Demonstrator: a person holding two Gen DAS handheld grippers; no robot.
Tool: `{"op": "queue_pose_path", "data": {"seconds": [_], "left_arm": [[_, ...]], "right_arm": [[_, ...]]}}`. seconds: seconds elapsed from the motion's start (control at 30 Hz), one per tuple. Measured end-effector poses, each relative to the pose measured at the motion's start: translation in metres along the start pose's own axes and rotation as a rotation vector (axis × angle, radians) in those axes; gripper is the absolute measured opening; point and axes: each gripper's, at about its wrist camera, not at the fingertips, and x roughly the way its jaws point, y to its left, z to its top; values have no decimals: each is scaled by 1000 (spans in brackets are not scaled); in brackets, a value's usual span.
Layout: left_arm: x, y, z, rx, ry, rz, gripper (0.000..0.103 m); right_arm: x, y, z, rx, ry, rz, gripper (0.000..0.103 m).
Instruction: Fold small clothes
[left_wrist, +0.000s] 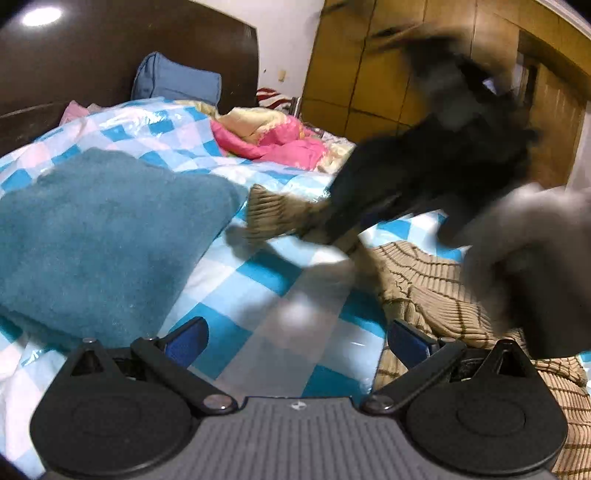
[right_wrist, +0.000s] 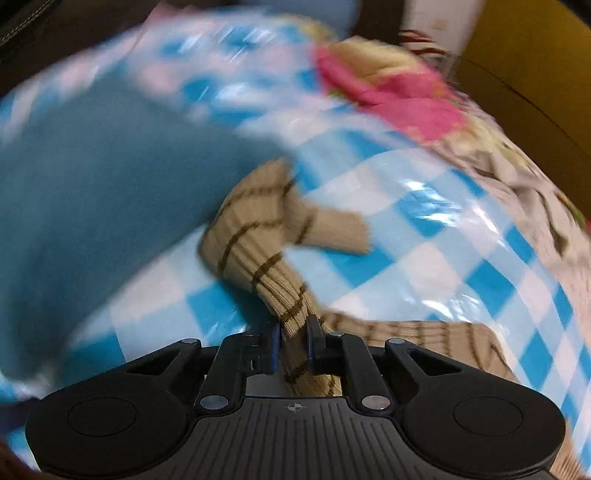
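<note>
A tan knit garment with thin brown stripes (left_wrist: 432, 291) lies rumpled on the blue-and-white checked sheet (left_wrist: 266, 273), at the right of the left wrist view. My left gripper (left_wrist: 297, 339) hovers open over the sheet beside the garment's left edge, with nothing between its fingers. In the right wrist view my right gripper (right_wrist: 293, 339) is shut on a bunched fold of the tan garment (right_wrist: 255, 236), whose sleeve trails ahead over the sheet. The left wrist view shows the right gripper (left_wrist: 424, 173) as a blurred black shape reaching down to the sleeve (left_wrist: 273, 214).
A thick teal cloth (left_wrist: 92, 236) lies on the left of the bed, touching the sleeve's end. A pink and yellow blanket (left_wrist: 273, 136) is heaped farther back, with a blue pillow (left_wrist: 177, 79) against the dark headboard. A wooden wardrobe (left_wrist: 369, 74) stands behind. A blurred hand (left_wrist: 535, 258) is at right.
</note>
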Motion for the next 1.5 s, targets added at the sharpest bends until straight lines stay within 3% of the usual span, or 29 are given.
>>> {"op": "queue_pose_path", "data": {"seconds": [0.1, 0.2, 0.3, 0.37, 0.43, 0.57, 0.63, 0.77, 0.87, 0.93, 1.03, 1.17, 1.23, 1.37, 1.5], "left_arm": [[-6, -14, -3, 55, -31, -28, 103], [-11, -34, -9, 152, -46, -64, 103], [-12, -54, -15, 233, -37, -95, 103], [-11, -66, -20, 281, -33, -98, 103], [-11, -75, -22, 311, -25, -93, 103], [-6, -90, -21, 328, -6, -107, 103], [-6, -93, -25, 340, -5, -107, 103], [-5, -90, -30, 350, -7, -118, 103], [-3, -84, -27, 323, -5, -124, 103], [-2, -78, -25, 301, -1, -125, 103], [0, -70, -22, 266, 5, -127, 103], [1, -64, -20, 232, 16, -140, 103], [1, -63, -20, 226, 17, -147, 103], [0, -63, -20, 228, 15, -154, 103], [0, -63, -19, 229, 15, -156, 103]], "right_arm": [[-58, -55, -20, 330, -125, 80, 11], [-101, -111, -81, 645, -210, 66, 19], [-107, -150, -146, 800, -102, -103, 20], [-111, -167, -181, 902, -55, -113, 20], [-120, -175, -200, 939, -68, -110, 20], [-124, -164, -184, 734, -97, -168, 29], [-121, -147, -166, 531, -113, -211, 34], [-103, -87, -140, -23, -145, -352, 46], [-86, -50, -138, -355, -159, -367, 60], [-72, -34, -137, -494, -148, -369, 61], [-49, -29, -127, -540, -101, -360, 55], [-34, -38, -107, -424, -49, -303, 26], [-33, -45, -100, -347, -33, -263, 19], [-35, -52, -99, -283, -2, -242, 19], [-27, -47, -99, -319, 11, -237, 26]]}}
